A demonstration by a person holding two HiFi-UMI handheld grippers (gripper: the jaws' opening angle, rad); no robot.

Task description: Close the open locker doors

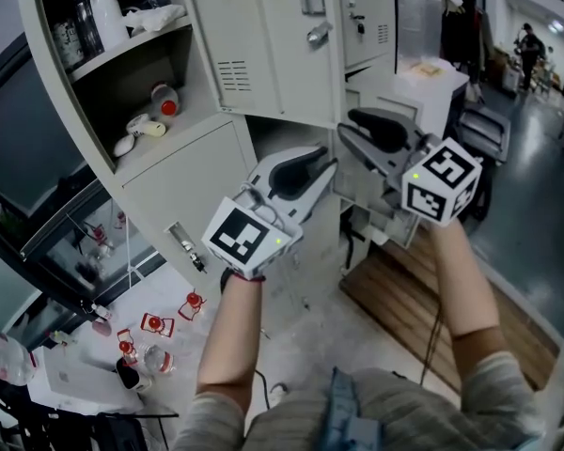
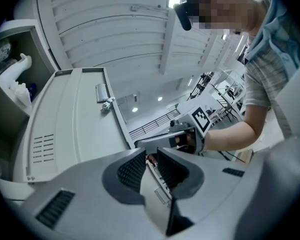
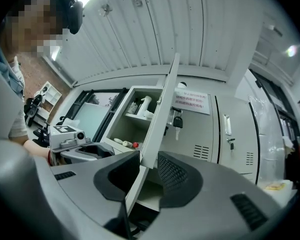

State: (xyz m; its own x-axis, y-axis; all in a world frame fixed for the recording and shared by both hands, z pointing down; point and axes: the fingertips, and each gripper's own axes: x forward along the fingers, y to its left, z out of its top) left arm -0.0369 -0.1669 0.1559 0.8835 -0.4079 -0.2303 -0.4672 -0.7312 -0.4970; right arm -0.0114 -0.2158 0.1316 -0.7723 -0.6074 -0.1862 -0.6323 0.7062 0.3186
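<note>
The grey locker door (image 1: pixel 263 54) stands swung out from the open upper compartment (image 1: pixel 122 92), which holds bottles and a red-capped item. My left gripper (image 1: pixel 324 163) and right gripper (image 1: pixel 352 125) meet at the door's lower free corner. In the left gripper view the door (image 2: pixel 75 129) has its thin edge pinched between the pads of my left gripper (image 2: pixel 150 159), and the right gripper (image 2: pixel 177 139) is opposite. In the right gripper view the door (image 3: pixel 162 109) runs edge-on into my right gripper (image 3: pixel 149 159), both pads against it.
Below the open compartment, a lower door with a key (image 1: pixel 183 247) is closed. More closed lockers (image 1: pixel 367 17) stand to the right. Small red-and-white items (image 1: pixel 155 325) lie on the floor at left. A wooden pallet (image 1: pixel 404 299) is at right and a white cabinet (image 1: pixel 423 83) behind.
</note>
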